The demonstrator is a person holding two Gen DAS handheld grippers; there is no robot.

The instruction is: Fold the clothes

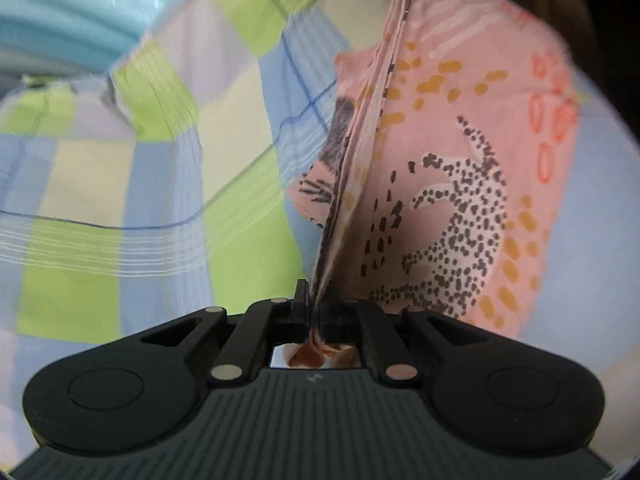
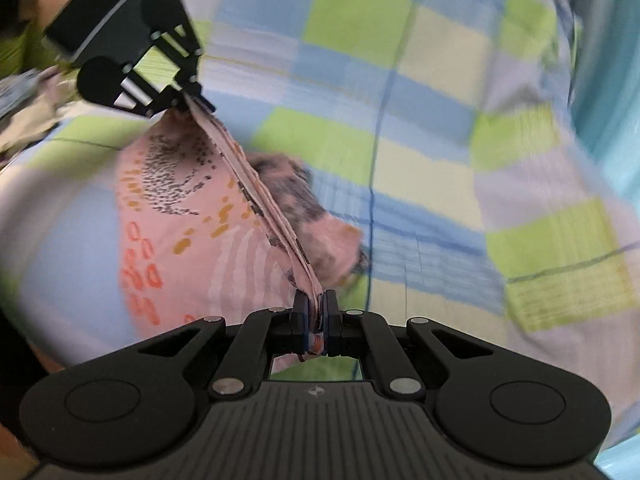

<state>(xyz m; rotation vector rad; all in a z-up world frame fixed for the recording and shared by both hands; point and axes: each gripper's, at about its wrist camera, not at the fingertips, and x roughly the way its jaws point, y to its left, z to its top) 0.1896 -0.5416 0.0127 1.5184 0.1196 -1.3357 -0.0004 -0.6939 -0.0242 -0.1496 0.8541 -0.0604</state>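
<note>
A pink garment [image 1: 460, 152] printed with a spotted leopard and orange marks hangs folded over, lifted above the bed. Its layered top edge runs taut between both grippers. My left gripper [image 1: 314, 304] is shut on one end of that edge. The same garment [image 2: 180, 216] shows in the right wrist view, where my right gripper [image 2: 316, 308] is shut on the other end. The left gripper [image 2: 192, 94] appears there at the upper left, pinching the far end. The garment's lower part drapes down to the bedsheet.
A checked bedsheet [image 1: 140, 184] in green, blue and pale yellow squares covers the surface below, also seen as the bedsheet [image 2: 440, 160] in the right wrist view. A light blue ribbed fabric [image 1: 72, 12] lies at the far upper left.
</note>
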